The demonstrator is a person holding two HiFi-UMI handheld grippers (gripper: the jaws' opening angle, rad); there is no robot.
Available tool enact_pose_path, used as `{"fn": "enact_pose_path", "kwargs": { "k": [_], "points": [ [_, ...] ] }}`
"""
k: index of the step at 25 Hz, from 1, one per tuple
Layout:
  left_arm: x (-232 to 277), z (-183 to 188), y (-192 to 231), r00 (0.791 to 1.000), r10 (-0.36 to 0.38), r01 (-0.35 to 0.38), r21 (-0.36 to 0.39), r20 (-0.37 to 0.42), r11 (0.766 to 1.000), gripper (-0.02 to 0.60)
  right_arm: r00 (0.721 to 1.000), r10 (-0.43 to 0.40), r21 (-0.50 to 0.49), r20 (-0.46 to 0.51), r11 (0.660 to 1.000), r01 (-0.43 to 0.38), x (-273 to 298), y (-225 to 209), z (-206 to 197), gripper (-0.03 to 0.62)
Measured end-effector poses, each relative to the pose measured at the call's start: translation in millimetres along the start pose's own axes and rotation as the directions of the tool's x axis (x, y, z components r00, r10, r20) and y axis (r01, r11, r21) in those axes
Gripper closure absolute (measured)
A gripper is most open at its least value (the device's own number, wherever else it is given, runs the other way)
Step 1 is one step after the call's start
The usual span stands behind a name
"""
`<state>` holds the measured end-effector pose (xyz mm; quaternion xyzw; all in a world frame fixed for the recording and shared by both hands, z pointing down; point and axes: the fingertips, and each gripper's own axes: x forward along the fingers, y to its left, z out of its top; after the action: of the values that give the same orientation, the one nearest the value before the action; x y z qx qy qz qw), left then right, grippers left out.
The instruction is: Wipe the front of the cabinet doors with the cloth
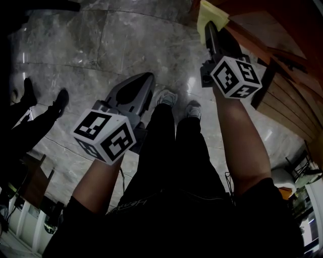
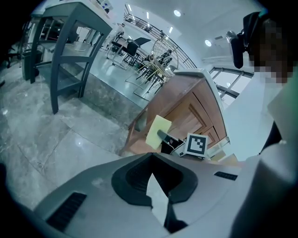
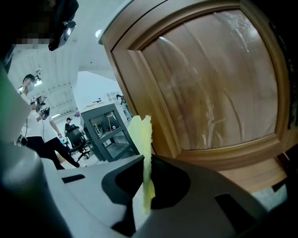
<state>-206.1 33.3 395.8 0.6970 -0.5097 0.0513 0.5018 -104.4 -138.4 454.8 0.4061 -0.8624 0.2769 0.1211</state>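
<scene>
A yellow cloth is pinched in my right gripper, which is shut on it and held up against the wooden cabinet at the top right. In the right gripper view the cloth stands edge-on between the jaws, close to the panelled cabinet door. From the left gripper view, the cloth lies flat on the cabinet front. My left gripper hangs lower, over the floor, away from the cabinet, shut with nothing in it.
Grey marble floor lies below. The person's own legs and shoes are between the grippers. Another person's feet stand at the left. A grey metal table and chairs stand farther off.
</scene>
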Motion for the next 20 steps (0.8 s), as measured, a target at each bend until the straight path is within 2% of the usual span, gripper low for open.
{"fn": "enact_pose_path", "kwargs": {
  "k": [8, 20],
  "points": [
    [11, 3, -10, 0.999, -0.019, 0.02, 0.022, -0.03, 1.0, 0.575, 0.999, -0.033, 0.019, 0.022, 0.999, 0.033, -8, -21, 5, 0.553],
    [38, 5, -50, 0.996, -0.05, 0.057, 0.082, -0.08, 0.995, 0.575, 0.993, -0.109, 0.067, 0.045, 0.992, 0.106, -43, -71, 11, 0.553]
  ]
}}
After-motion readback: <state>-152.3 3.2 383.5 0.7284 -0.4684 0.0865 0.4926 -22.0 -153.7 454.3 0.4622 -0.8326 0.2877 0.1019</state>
